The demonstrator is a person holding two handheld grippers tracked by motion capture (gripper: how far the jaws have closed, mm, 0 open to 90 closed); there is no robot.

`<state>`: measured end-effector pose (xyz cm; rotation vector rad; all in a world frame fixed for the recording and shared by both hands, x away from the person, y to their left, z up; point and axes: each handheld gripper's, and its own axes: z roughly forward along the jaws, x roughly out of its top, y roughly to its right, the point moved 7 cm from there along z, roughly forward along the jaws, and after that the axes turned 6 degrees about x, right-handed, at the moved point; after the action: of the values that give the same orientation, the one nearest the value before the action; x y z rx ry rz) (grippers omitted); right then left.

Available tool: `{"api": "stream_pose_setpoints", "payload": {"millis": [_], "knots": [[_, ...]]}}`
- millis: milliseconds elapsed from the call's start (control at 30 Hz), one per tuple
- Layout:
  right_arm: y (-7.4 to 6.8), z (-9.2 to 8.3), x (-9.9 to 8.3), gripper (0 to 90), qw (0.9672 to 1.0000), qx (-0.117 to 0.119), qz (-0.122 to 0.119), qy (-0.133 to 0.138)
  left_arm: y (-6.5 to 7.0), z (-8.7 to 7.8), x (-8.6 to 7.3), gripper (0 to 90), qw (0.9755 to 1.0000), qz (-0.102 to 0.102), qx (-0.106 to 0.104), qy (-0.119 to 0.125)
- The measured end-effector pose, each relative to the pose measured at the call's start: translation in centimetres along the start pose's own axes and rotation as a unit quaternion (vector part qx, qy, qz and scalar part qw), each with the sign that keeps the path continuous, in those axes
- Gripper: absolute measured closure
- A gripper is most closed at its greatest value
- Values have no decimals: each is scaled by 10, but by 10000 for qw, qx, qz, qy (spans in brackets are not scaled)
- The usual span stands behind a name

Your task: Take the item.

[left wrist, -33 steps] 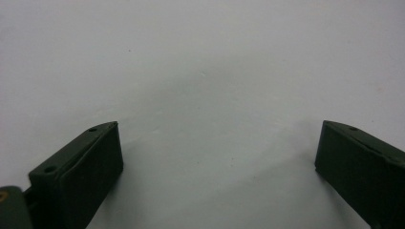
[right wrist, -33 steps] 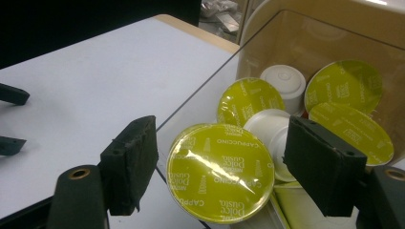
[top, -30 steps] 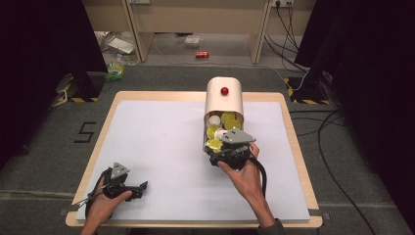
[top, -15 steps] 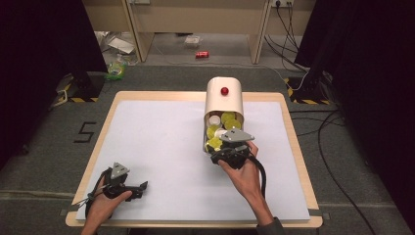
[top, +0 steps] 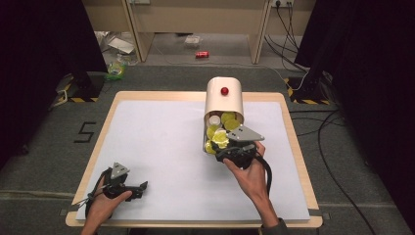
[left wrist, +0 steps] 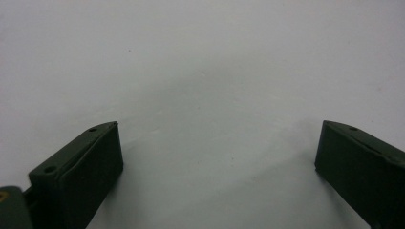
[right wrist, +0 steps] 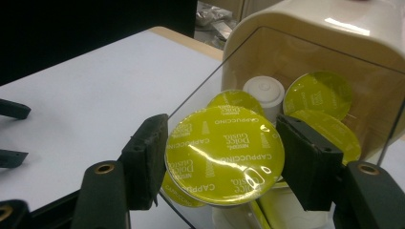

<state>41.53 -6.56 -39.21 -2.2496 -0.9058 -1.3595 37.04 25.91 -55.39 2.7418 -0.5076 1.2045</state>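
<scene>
A cream container (top: 224, 98) lies on its side on the white table, its clear open end (right wrist: 310, 43) toward me, with several yellow-lidded coffee capsules and a white one inside. At its mouth my right gripper (top: 221, 143) is shut on a capsule (top: 220, 138). In the right gripper view the capsule's yellow foil lid (right wrist: 224, 143) faces the camera, with a black jaw of the right gripper (right wrist: 223, 160) pressed against each side. My left gripper (top: 141, 190) rests near the table's front left corner, open. In the left gripper view the left gripper (left wrist: 215, 162) has bare table between its jaws.
The white mat (top: 161, 142) covers the wooden table (top: 293, 142). A red knob (top: 224, 90) sits on the container's top. The left gripper (right wrist: 13, 133) shows far off at the left edge of the right gripper view. Cables (top: 337, 147) lie on the floor to the right.
My right gripper has drifted slightly to the right at the container's mouth, the capsule still in it. The left hand has stayed still.
</scene>
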Motion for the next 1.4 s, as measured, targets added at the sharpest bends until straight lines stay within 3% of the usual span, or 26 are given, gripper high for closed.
{"api": "stream_pose_setpoints", "payload": {"millis": [267, 567, 1167, 1400], "knots": [[11, -24, 4, 384, 9996, -44, 156, 229, 0, 0, 0, 15, 10000, 0, 1, -1], [32, -46, -1, 385, 9985, -322, 258, 370, 0, 0, 0, 15, 10000, -4, 0, 0], [70, -70, -33, 384, 9950, -825, 500, 261, 0, 0, 0, 16, 10000, -5, -2, -2], [76, -74, -43, 384, 9941, -893, 582, 223, 0, 0, 0, 15, 10000, -1, -3, -4]]}}
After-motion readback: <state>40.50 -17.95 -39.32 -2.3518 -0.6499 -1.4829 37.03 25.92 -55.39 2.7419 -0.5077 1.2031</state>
